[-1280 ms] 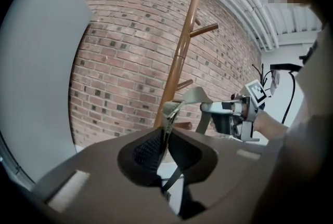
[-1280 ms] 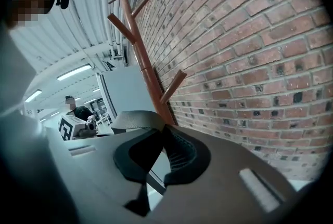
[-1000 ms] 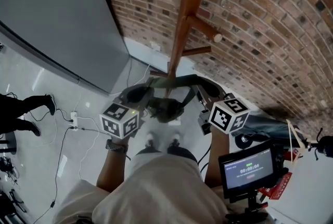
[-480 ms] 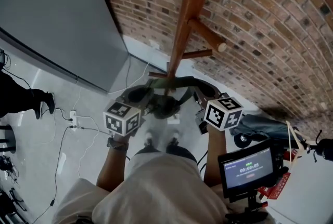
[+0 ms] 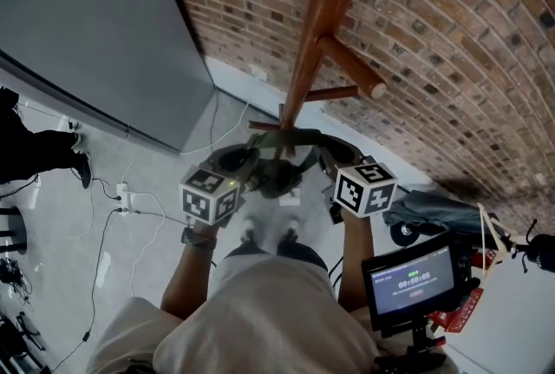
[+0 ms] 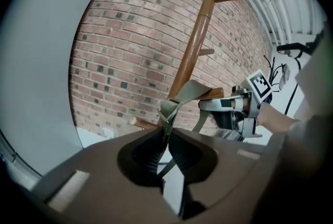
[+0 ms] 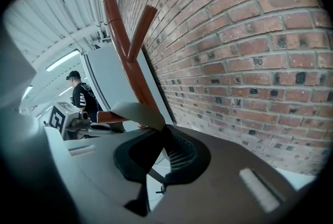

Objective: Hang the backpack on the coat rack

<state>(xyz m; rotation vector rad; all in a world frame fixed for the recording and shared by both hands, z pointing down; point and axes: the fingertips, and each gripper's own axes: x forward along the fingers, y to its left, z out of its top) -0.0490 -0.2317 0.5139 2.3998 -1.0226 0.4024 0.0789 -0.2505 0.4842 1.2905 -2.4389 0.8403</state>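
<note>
Both the left gripper [image 6: 166, 133] and right gripper [image 7: 164, 135] are clamped on the backpack's strap [image 6: 193, 89], stretched over a low peg [image 6: 218, 94] of the coat rack [image 5: 328, 8], so they should lower evenly until it seats before releasing; the backpack [image 5: 277, 180] hangs mostly hidden beneath them, and strap-to-peg contact cannot be made out.

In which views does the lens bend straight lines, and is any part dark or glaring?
Head view: the brick wall curves mildly; light is even. Left gripper view: strong fisheye, black corners, the coat rack bows. Right gripper view: same fisheye, black corners, bricks bulge, the ceiling light glares at left.
</note>
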